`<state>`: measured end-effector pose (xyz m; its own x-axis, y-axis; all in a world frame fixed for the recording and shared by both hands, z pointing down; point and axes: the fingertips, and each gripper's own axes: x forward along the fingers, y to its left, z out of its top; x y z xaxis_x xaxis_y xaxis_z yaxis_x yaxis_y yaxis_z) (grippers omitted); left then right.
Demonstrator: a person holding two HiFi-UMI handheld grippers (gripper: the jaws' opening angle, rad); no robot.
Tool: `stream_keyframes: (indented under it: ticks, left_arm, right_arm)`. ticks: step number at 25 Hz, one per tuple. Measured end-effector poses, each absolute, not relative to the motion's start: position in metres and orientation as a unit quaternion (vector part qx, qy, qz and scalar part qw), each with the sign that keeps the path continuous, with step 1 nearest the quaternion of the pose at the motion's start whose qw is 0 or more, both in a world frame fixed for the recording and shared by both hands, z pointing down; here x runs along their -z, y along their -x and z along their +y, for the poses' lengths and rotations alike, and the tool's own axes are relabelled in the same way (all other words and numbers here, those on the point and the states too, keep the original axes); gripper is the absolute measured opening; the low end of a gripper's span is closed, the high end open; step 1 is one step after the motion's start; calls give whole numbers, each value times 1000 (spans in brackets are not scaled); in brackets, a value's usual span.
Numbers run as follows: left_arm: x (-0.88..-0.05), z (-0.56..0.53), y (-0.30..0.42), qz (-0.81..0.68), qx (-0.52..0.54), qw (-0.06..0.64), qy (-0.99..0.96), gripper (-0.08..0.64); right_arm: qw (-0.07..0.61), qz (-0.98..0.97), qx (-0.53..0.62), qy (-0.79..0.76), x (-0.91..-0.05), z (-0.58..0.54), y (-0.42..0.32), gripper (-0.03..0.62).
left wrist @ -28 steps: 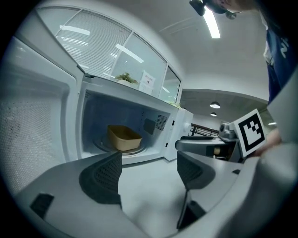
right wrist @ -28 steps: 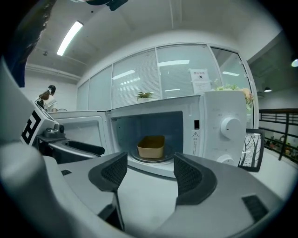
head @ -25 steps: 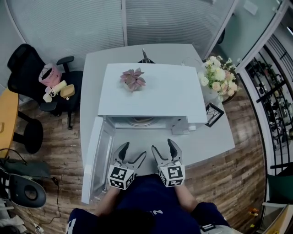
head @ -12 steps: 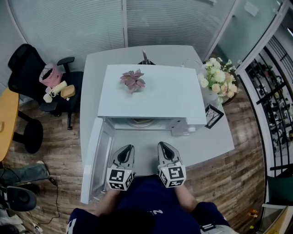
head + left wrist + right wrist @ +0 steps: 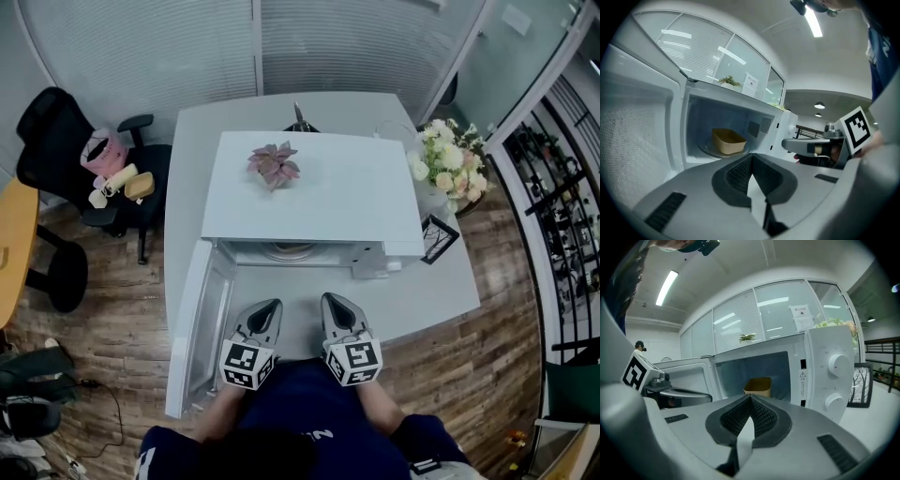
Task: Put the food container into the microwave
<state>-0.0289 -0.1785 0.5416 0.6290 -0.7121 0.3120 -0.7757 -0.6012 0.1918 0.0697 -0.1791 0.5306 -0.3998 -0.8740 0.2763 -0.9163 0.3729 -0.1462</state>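
Now, food container [image 5: 727,140] in microwave [image 5: 820,350], left tongs [image 5: 752,163] and right tongs [image 5: 750,403] closed, label [image 5: 802,375] unreadable.

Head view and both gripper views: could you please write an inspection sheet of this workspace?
Surface: grey table, bare in front of the microwave.
Job's things: microwave, door open; food container inside on the turntable.
Clutter: potted plant on the microwave; flower bouquet, picture frame on the table.
Grippers: left tool and right tool both shut, empty.
Cables: one cable on the floor, left.
Surroundings: office chair, wooden floor, glass partition.
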Motion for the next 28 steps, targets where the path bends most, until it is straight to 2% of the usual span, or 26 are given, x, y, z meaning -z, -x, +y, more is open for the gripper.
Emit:
stream_keyframes:
  ticks: [8,28]
  left_arm:
    - [-539,-175,23,-400,-102,155,-898,2]
    - [-539,-180,30,-409,-93,151,-895,2]
  right_arm:
    - [100,-825,-138,-539,-538,-176,-66,9]
    - [100,-825,-131,-541,-536,-179,-65,9]
